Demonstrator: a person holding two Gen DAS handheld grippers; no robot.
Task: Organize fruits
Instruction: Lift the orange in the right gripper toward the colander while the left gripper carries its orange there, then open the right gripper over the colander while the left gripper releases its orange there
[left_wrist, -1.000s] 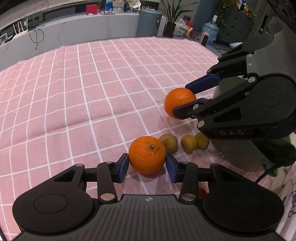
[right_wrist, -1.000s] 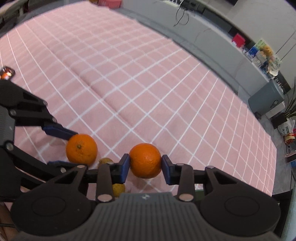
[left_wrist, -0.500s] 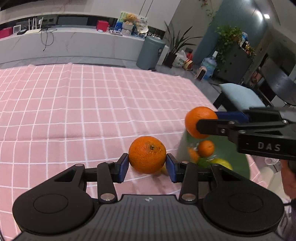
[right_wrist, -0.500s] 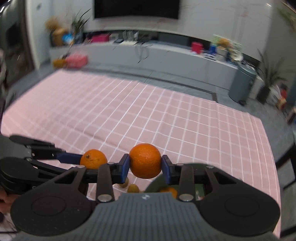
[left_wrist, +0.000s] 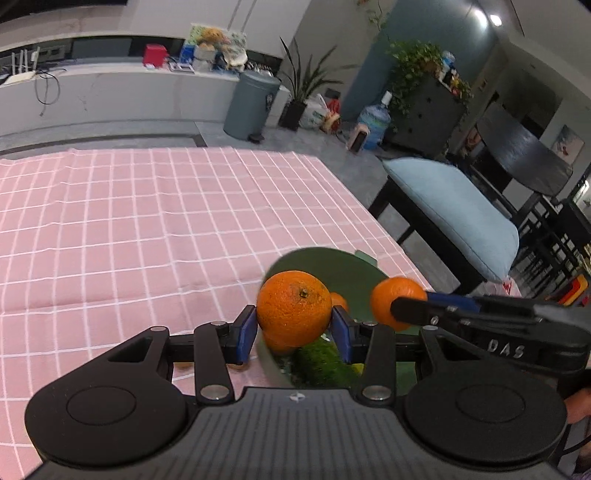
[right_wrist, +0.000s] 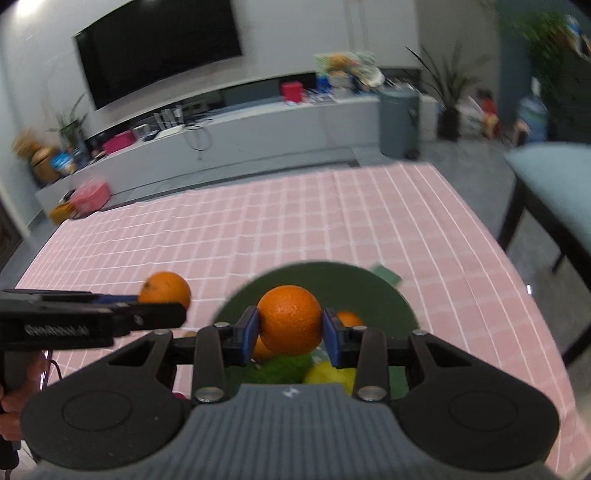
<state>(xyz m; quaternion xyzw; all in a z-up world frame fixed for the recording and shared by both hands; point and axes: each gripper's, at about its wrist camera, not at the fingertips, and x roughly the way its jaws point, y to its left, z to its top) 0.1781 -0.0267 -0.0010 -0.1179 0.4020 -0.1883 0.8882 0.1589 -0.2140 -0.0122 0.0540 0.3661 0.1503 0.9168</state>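
The left gripper holds a big orange tight between its two blue pads. One pad presses each side of the fruit, and the orange sits right at the tips, with its little stem dot facing up. It hangs over the near left rim of a green bowl.

The right gripper holds a second orange the same way, a blue pad squeezed on each side. This orange hangs over the middle of the green bowl.

In the left wrist view, the right gripper comes in from the right side with its orange over the right part of the bowl. In the right wrist view, the left gripper comes in from the left with its orange, over the cloth just left of the bowl.

The bowl sits near the right edge of a pink checked tablecloth. Inside it lie another small orange, something green and bumpy and a yellow fruit. A chair with a light blue cushion stands to the right of the table.
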